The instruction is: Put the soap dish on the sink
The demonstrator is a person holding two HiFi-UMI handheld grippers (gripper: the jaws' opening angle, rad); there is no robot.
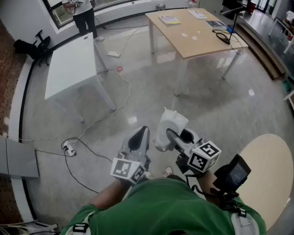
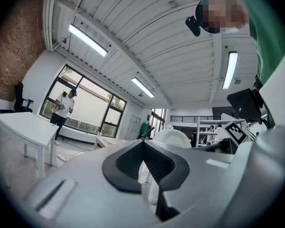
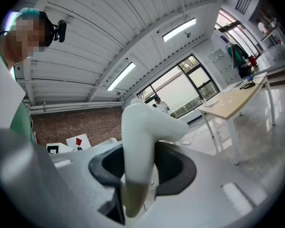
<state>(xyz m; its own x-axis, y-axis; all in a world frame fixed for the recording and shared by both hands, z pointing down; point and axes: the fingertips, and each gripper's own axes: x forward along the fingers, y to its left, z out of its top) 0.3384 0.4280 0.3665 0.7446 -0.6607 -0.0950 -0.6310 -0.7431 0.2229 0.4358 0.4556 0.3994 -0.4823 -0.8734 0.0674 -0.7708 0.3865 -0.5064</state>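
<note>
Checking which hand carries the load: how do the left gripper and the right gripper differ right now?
The right gripper is shut on the white soap dish; the left gripper holds nothing. The right gripper's jaws stand apart around the dish, while the left gripper's jaws are together. Both are grey and held side by side in front of the person, above the floor.

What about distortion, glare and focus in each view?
Head view: fisheye curvature, sharp, window sheen on the floor. Left gripper view: dark round vignette, ceiling lights blown out, near jaws soft. Right gripper view: same vignette, soap dish close and soft.
</note>
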